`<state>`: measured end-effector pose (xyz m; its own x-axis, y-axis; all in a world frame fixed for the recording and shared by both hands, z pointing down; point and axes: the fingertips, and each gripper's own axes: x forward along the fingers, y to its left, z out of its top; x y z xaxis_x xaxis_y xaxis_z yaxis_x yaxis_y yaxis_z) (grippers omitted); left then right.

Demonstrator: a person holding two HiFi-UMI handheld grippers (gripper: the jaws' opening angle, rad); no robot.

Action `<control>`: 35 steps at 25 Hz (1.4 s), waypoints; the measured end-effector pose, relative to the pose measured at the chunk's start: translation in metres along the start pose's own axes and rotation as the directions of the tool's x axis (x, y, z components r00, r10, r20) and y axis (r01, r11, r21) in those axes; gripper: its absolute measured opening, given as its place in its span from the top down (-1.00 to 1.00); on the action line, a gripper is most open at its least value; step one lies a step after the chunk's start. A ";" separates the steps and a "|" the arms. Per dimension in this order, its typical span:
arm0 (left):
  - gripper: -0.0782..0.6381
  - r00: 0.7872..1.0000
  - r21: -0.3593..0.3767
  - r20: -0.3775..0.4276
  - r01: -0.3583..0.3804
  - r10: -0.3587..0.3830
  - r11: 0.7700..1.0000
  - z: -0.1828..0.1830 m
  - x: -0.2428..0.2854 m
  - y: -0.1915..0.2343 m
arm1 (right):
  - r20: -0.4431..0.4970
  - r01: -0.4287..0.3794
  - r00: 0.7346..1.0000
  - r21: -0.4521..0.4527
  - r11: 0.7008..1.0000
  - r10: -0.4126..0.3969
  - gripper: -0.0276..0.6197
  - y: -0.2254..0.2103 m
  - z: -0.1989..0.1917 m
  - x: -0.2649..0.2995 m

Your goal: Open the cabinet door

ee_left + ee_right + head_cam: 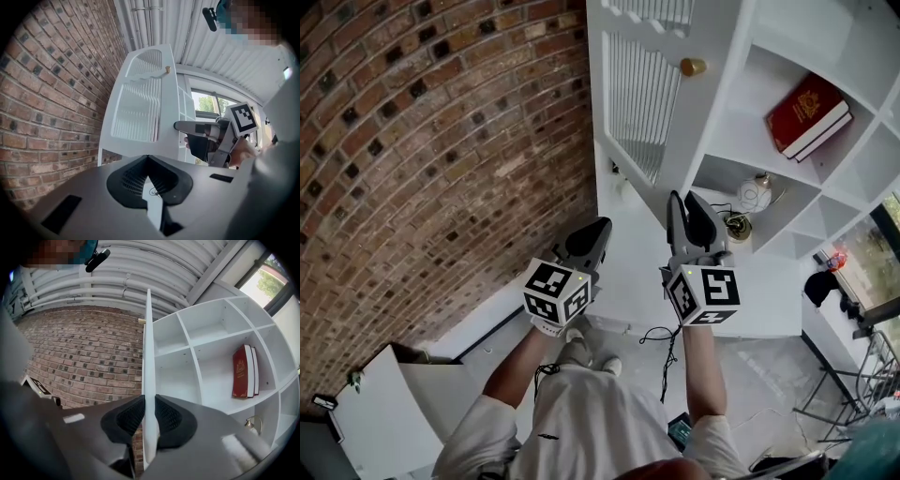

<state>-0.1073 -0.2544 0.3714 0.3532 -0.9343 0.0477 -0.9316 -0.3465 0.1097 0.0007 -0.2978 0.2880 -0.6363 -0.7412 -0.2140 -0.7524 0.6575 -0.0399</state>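
The white louvred cabinet door [642,103] stands swung out from the shelf unit, its brass knob [693,67] near the upper edge. My right gripper [677,199] is shut on the door's free edge. In the right gripper view that door edge [148,357] runs straight up between the pads, which press on both faces, right gripper [149,404]. My left gripper [605,223] hovers to the left of the door, shut and holding nothing. In the left gripper view the door [140,108] and its knob [167,69] lie ahead, with the right gripper [178,125] at the door's edge.
A brick wall [441,141] fills the left. The open white shelves [741,122] hold a red book [806,112], a round white ornament [757,194] and a brass piece [737,227]. A black cable [661,335] lies on the floor; a white board [384,412] leans at lower left.
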 end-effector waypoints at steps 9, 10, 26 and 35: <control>0.76 1.000 -0.009 0.011 -0.026 0.026 1.000 0.000 -0.015 0.002 | 0.008 -0.069 0.998 -0.014 0.998 0.069 0.68 0.033 0.000 -0.004; 0.76 1.000 -0.010 0.010 -0.030 0.030 1.000 -0.001 -0.017 0.002 | 0.009 -0.075 0.997 -0.014 0.997 0.075 0.68 0.036 0.000 -0.005; 0.76 0.998 -0.032 0.017 -0.067 0.067 0.997 -0.003 -0.039 0.011 | 0.027 -0.171 0.985 -0.009 0.985 0.171 0.67 0.073 -0.001 -0.003; 0.76 0.995 -0.043 0.019 -0.097 0.098 0.994 -0.006 -0.057 0.028 | 0.032 -0.247 0.968 -0.040 0.968 0.249 0.65 0.111 -0.004 0.001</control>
<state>-0.1528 -0.2101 0.3775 0.2588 -0.9651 0.0388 -0.9568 -0.2506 0.1473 -0.0846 -0.2262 0.2872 -0.7976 -0.5498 -0.2481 -0.5780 0.8143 0.0534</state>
